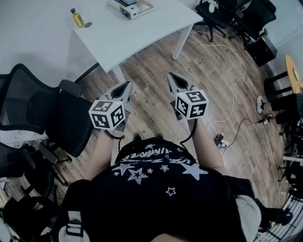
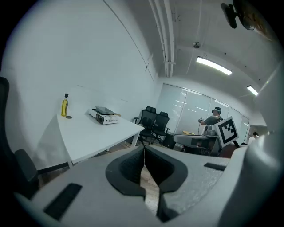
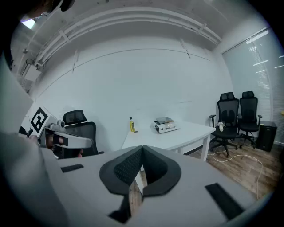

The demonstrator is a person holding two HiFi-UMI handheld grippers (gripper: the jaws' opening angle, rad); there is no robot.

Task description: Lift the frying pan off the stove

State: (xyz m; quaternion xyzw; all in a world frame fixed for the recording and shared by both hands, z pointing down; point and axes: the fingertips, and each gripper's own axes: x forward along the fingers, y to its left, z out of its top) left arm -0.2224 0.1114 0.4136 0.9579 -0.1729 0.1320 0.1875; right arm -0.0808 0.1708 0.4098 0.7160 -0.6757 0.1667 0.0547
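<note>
A small white portable stove (image 1: 133,8) stands at the far end of the white table (image 1: 137,33), with a flat grey frying pan (image 2: 104,109) on top of it. Both gripper views show the stove (image 2: 103,117) (image 3: 167,127) far off, and the right one shows the pan (image 3: 164,120) too. My left gripper (image 1: 127,85) and right gripper (image 1: 171,75) hang side by side over the wood floor, well short of the table. The left gripper's (image 2: 144,148) jaws meet with nothing between them, and so do the right gripper's (image 3: 142,148).
A yellow oil bottle (image 1: 77,18) and its cap stand on the table left of the stove. Black office chairs (image 1: 42,113) crowd my left, more chairs (image 1: 236,14) sit at the far right. Cables (image 1: 232,94) and a power strip lie on the floor. Another person (image 2: 213,119) works at a distant desk.
</note>
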